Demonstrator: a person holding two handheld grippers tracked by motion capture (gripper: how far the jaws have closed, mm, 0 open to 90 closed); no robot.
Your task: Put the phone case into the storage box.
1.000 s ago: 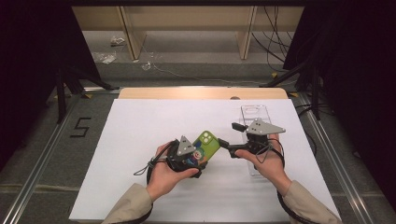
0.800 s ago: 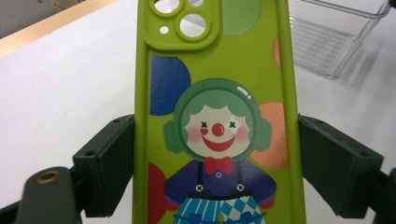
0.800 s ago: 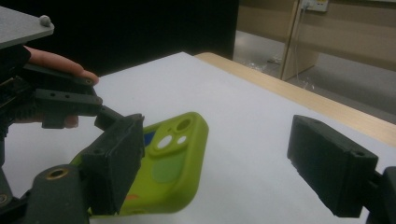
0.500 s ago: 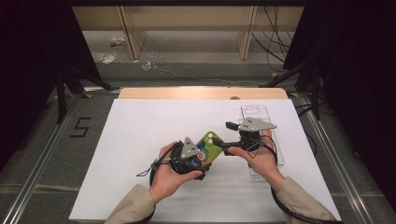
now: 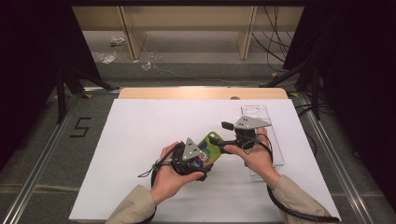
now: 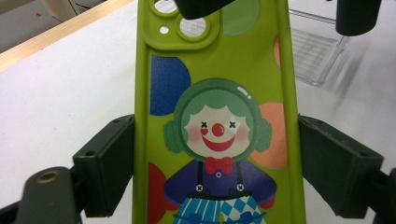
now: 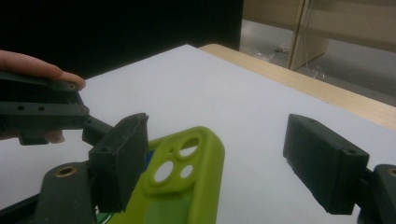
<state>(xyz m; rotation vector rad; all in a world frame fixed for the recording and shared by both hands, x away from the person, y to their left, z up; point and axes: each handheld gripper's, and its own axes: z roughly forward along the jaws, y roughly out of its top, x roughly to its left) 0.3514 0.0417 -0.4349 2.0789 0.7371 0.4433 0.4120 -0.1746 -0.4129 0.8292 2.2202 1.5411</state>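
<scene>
Left gripper [image 6: 217, 154] clamps the green phone case [image 6: 217, 116]; right gripper [image 7: 224, 158], jaws just closing but unclenched, straddles its camera end, needing to pinch.

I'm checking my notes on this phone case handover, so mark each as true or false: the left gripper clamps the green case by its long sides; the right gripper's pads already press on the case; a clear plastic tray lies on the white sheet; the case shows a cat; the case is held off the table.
1. The left gripper clamps the green phone case by its long sides. True.
2. The right gripper presses its pads on the case. False: its jaws, just closing a little, stand apart around the camera end.
3. A clear plastic tray lies on the white sheet. True.
4. The case shows a cat. False: a clown.
5. The case is held off the table. True.
</scene>
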